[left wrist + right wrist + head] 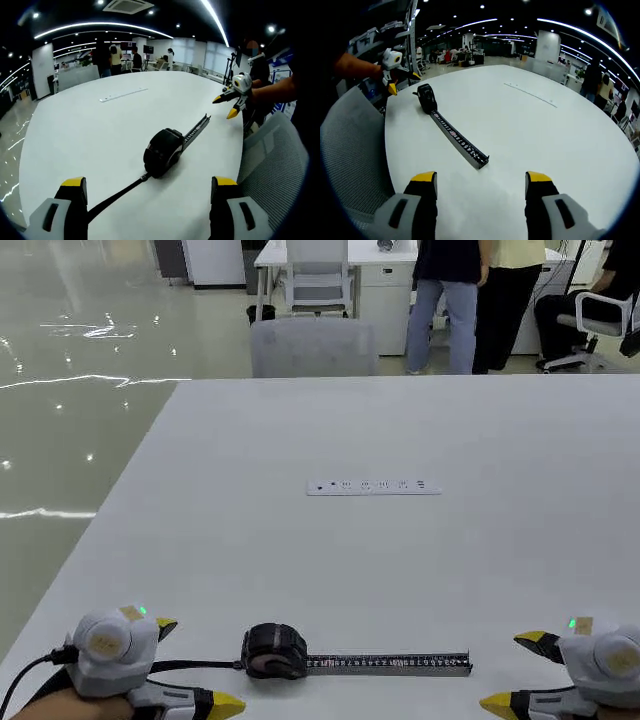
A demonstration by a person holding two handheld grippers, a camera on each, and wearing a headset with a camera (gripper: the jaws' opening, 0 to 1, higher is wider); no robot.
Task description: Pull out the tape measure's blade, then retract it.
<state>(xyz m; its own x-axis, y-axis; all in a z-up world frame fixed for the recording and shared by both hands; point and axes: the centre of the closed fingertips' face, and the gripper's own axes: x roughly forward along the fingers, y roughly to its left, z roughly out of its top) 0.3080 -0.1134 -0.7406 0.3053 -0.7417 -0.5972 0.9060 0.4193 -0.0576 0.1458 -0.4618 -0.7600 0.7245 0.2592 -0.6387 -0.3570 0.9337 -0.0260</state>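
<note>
While the white table (400, 570) carries a flat power strip (373, 487) at its middle, the left gripper (197, 663) and right gripper (513, 671) hover at its near edge, jaws spread wide and empty, with the black tape measure (273, 651) lying between them, its blade (390, 664) drawn out toward the right one.

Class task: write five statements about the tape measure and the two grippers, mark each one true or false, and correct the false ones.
1. The tape measure lies on the table. True.
2. Its blade is fully retracted. False: it is pulled out and lies flat on the table, pointing towards the right gripper.
3. The left gripper is shut on the tape measure. False: it is open and apart from it.
4. The right gripper is open and holds nothing. True.
5. A power strip lies on the table beyond the tape measure. True.
</note>
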